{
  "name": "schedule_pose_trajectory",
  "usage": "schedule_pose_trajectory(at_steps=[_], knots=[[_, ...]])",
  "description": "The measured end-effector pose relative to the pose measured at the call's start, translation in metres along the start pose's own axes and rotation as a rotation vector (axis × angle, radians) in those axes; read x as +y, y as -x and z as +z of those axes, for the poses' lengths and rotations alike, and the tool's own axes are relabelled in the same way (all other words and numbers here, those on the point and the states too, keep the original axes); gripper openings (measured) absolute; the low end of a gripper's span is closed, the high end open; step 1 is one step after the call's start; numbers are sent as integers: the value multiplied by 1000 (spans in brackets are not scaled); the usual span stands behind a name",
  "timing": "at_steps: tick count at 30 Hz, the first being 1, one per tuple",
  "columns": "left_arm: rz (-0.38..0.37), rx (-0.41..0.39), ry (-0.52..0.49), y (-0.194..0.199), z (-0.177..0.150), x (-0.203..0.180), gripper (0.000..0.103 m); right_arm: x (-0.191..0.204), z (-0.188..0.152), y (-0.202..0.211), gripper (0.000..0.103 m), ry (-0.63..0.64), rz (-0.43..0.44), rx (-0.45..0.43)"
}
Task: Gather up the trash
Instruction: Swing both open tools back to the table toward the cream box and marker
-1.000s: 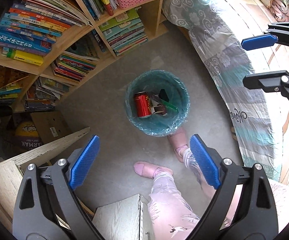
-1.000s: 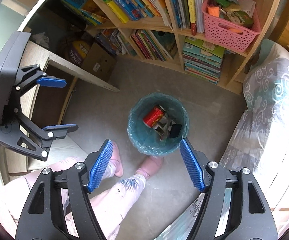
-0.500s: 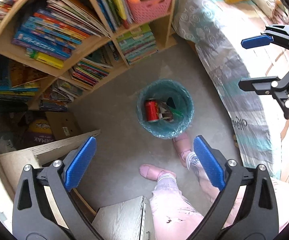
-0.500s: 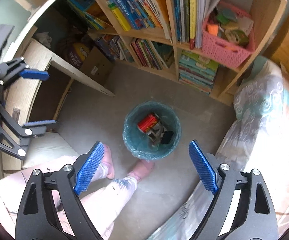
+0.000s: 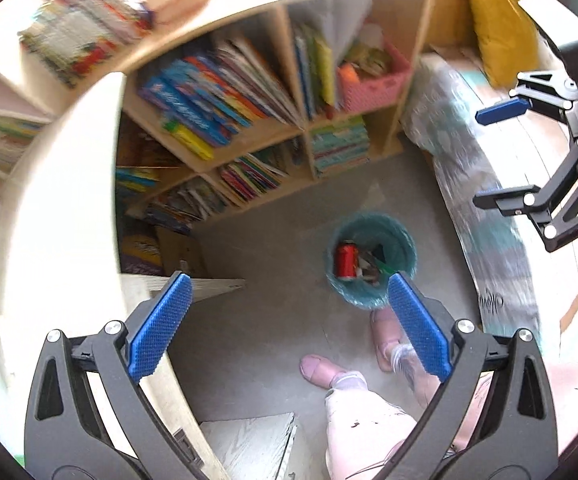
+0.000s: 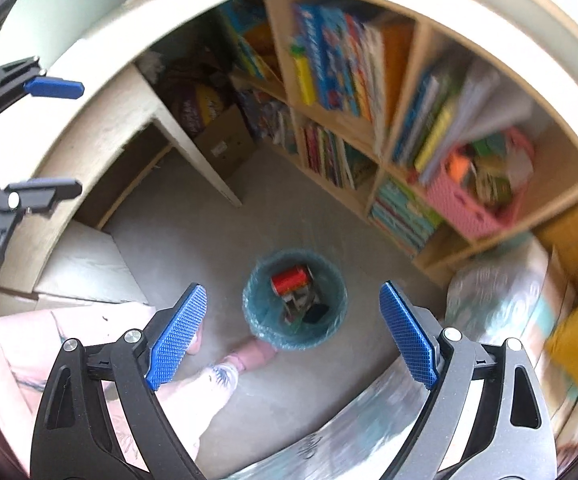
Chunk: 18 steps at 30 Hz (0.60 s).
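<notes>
A wooden bookshelf (image 5: pixel 289 120) packed with colourful books fills the upper part of both wrist views, with a pink basket (image 6: pixel 477 200) in one of its compartments. To one side lies a bed (image 5: pixel 489 208) under a patterned cover, a yellow pillow (image 5: pixel 501 24) at its head. On the other side stands a pale desk (image 6: pixel 101 132), with a cardboard box (image 6: pixel 225 144) on the floor beneath it. The grey floor (image 5: pixel 273 248) lies between them. On it, near the bed and in front of the bookshelf, stands the trash bin (image 6: pixel 257 304), lined with a teal bag. Inside it lie a red can (image 6: pixel 289 278), some crumpled wrappers and a dark piece. A person's legs in light patterned trousers and pink slippers (image 5: pixel 321 366) stand just beside the bin.

The left gripper (image 5: pixel 289 322) hangs high over the floor, jaws spread wide with nothing between the blue pads. The right gripper (image 6: pixel 295 338) also hangs above the bin; its jaws have just been opening, are wide apart and hold nothing. The bookshelf is blurred in both views.
</notes>
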<state>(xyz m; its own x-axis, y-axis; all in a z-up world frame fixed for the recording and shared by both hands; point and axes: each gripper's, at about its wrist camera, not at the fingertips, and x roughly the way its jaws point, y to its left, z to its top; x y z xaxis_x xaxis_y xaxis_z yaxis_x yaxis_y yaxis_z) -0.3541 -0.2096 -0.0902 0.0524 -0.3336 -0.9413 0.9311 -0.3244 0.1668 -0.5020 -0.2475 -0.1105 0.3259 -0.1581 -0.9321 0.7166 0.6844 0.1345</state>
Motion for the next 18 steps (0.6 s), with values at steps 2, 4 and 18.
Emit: schedule_pose_trajectory(at_steps=[2,4,18], knots=[[33,-14,36,12,-3,15,96,9,17,9,88,57,15,-24],[68,-30,80,25,-8,32,96,18,35,16,88,111,28,-46],[260,-52,431,76,-97,166,96,130,171,28,88,495,117,-145]])
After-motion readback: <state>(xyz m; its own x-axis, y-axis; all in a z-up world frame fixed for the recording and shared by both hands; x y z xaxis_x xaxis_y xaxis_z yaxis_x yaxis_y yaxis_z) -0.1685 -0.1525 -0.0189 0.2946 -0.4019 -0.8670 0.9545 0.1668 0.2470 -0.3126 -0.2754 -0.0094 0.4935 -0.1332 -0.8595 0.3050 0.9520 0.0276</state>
